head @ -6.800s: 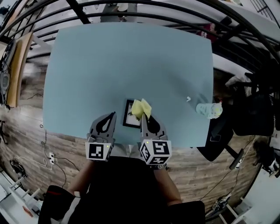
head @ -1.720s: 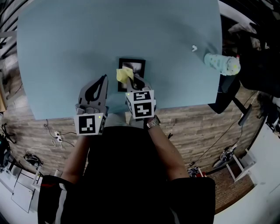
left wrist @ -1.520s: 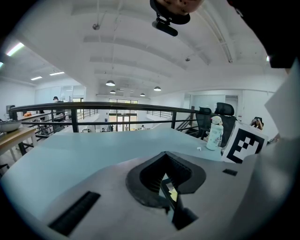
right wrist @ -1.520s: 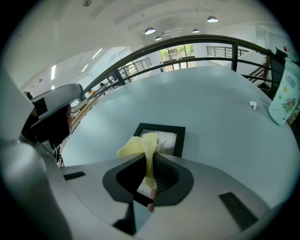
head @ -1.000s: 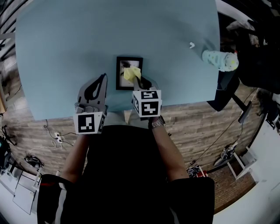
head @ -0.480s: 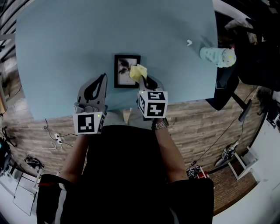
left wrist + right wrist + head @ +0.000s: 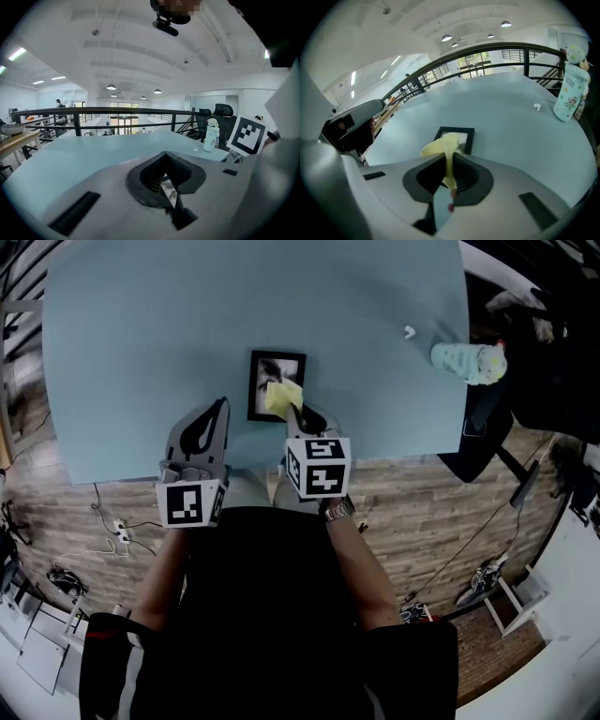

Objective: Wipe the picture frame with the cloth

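Picture frame (image 7: 267, 371) lies flat on the light blue table (image 7: 141, 334), close to the near edge and abt midway along it. The table fills most of the head view. Wooden floor (image 7: 422, 512) shows past its near and right edges, and a dark railing (image 7: 93, 112) runs beyond the far edge. A person in a dark top stands at the near edge, w/ a watch (image 7: 337, 509) on the right wrist.

Left tongs (image 7: 222, 407) hang over the near edge, left of the frame. Their tip is just beside the frame's near left corner, not touching. The jaws are closed to a thin slit w/ nothing in them. Their own view looks out across the table and doesn't take in the frame.

Right tongs (image 7: 298, 411) are clamped on the yellow cloth (image 7: 282, 396), w/ their tip over the frame's near right part.

The frame has a black border. The print inside is dark and greyish, too small to make out. Its near side is hidden behind the cloth and the right tongs (image 7: 450, 176) in both views that show it.

A pale patterned bottle (image 7: 469, 362) w/ a round cap stands upright at the table's right edge, well apart from the frame.

The cloth is bunched and sticks up out of the jaws, spreading over the frame's near half. Can't tell whether it presses on the glass or hangs just above.

A small white bit (image 7: 409, 332) sits on the table near the bottle, on the side toward the left edge. It is too small to identify.
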Demonstrator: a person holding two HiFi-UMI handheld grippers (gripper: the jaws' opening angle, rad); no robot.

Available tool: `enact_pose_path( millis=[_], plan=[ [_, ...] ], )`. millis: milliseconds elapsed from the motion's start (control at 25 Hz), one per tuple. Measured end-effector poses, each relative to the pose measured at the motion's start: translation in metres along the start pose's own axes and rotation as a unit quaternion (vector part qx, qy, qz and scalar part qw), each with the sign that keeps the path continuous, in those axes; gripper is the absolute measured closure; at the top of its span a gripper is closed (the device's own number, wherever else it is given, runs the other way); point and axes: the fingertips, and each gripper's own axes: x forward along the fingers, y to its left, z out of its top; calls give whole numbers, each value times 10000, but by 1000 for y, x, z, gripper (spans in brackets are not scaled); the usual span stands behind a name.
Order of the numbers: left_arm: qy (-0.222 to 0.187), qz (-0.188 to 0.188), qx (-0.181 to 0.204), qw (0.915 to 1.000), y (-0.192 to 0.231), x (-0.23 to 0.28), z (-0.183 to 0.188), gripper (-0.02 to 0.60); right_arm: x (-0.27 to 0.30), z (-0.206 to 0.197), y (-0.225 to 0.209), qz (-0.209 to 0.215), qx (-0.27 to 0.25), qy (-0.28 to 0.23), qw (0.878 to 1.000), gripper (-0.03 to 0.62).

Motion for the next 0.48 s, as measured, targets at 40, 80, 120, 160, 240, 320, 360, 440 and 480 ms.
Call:
enact_pose_path(
  millis=[40,80,120,160,240,320,360,440,480],
  plan=[
    [-20,25,-7,10000,1,-2,1,581,1,0,6,60,-43,5,10000,558],
    [-45,46,-20,10000,1,-5,2,581,3,1,12,124,-92,13,9999,558],
    [-63,67,-32,10000,2,-7,2,581,4,1,18,188,-145,25,9997,558],
    [-68,92,-42,9999,2,-8,2,581,7,1,23,250,-199,40,9995,558],
    [-51,146,-59,9999,4,-11,0,581,13,0,33,352,-293,80,9989,559],
    [-12,193,-60,9998,6,-14,-2,581,19,-1,39,416,-353,132,9984,558],
    [0,208,-58,9998,7,-15,-3,581,21,-1,41,437,-376,158,9982,557],
    [-32,214,-82,9997,9,-17,-2,581,26,-2,46,468,-401,202,9979,558],
    [-56,212,-101,9997,10,-18,-1,581,28,-2,47,480,-403,226,9978,559]
  ],
)
